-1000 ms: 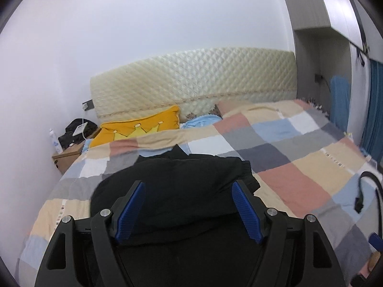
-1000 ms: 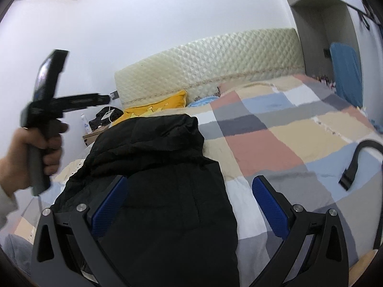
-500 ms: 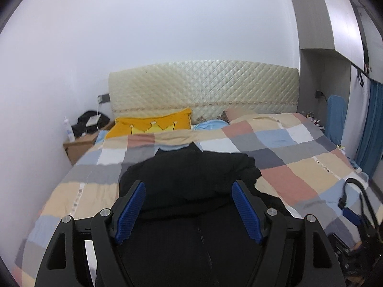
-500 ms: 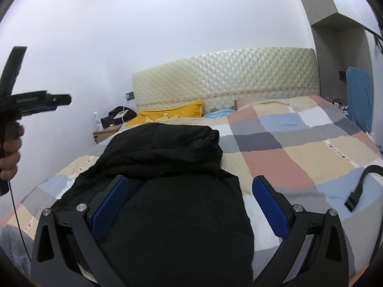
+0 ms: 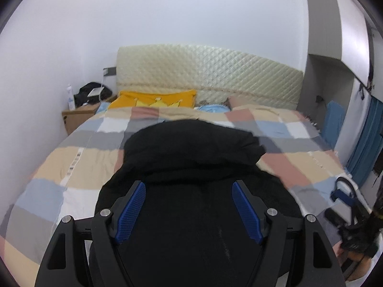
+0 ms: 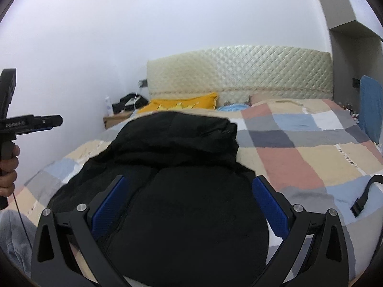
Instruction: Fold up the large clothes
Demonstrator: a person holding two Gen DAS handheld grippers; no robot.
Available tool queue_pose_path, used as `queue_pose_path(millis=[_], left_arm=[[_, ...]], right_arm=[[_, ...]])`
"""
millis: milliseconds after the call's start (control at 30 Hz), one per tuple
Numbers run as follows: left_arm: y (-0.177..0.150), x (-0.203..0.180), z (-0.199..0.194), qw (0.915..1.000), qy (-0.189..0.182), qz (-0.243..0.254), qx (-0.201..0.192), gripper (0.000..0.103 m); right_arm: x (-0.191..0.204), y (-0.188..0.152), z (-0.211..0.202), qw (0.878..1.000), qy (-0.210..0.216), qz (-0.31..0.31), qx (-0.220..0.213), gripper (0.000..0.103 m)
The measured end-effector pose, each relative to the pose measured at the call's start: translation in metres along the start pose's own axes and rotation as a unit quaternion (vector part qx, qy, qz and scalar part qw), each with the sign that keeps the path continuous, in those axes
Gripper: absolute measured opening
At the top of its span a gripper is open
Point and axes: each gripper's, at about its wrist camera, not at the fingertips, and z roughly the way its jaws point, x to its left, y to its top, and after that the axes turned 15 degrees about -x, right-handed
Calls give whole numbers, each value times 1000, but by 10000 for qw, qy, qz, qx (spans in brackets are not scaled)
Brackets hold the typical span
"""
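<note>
A: On the checked bedspread [image 5: 79,160], a black coat [image 5: 191,157] lies spread lengthwise, its hood end bunched toward the yellow pillow [image 5: 153,99] and the quilted headboard [image 5: 210,76], its lower part running toward both cameras.

B: Tools?

A: The left gripper [image 5: 189,203] stands with its blue pads [image 5: 131,209] spread wide, nothing between them; the coat is only seen beyond. The right gripper [image 6: 189,201] is likewise spread, empty. From the right camera, the left tool [image 6: 31,122] is seen raised in a hand [image 6: 8,169] at the bed's left edge, clear of the cloth.

B: Step in hand?

A: Judged as the approach before a fold. Neither tool grips fabric. The coat looks partly gathered at the hood; whether the sleeves are tucked cannot be told, black on black.

B: Next move calls for?

A: Probably each tool going down to an edge or corner of the coat and pinching through the padded layers. The fill looks thick, so a shallow bite may slip. Both sides should lift together to keep the fold straight.

B: Clutter?

A: A black strap [image 6: 366,196] lies on the bedspread to the right, well apart from the coat. A bedside table [image 5: 80,117] stands by the wall.
</note>
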Motion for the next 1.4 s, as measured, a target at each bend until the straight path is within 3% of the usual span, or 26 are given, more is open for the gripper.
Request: queue_pose_path(millis=[600,933,1000,1133,1300,1400], left_arm=[[-82,47,23,9964,360,-430,634,74],[-104,54,35,9926,384,-559,1009,74],[-105,53,36,9924,416,-519,1036,75],[-109,52,36,9918,364,-565,1090,74],[-110,49,35,9914,314,-533,1153,74],[-114,51,39,9897,281,-601,1266,74]], right_arm=[[15,-13,6,9983,229,112,533,103],[3,-20,36,9881,224,-315,1487,103],[-5,-21,42,9836,115,-501,1729,103],[-37,-30,56,9728,40,8,2314,103],[-82,-60,78,9419,-91,823,3255,102],[-102,-80,82,9224,-138,1439,3581,101]])
